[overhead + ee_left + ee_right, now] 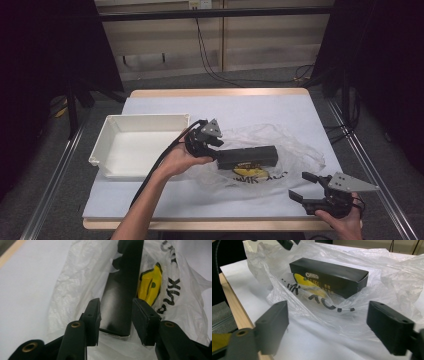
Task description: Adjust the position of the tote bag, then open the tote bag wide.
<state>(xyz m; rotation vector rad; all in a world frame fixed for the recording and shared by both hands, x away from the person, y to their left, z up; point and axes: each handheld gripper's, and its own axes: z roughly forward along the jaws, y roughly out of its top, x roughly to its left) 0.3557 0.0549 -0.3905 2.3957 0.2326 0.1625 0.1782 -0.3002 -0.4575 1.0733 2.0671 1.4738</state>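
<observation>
A long matte black carton (248, 156) lies in a crinkly clear plastic bag (295, 150); the left gripper (116, 315) straddles its end without pressing, while the right gripper (301, 186) gapes wide, holding nothing.

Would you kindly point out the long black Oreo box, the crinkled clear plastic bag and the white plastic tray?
Long black Oreo box (248, 156), high view, top face.
Crinkled clear plastic bag (300, 150), high view, right part.
White plastic tray (145, 119), high view, far rim.
</observation>
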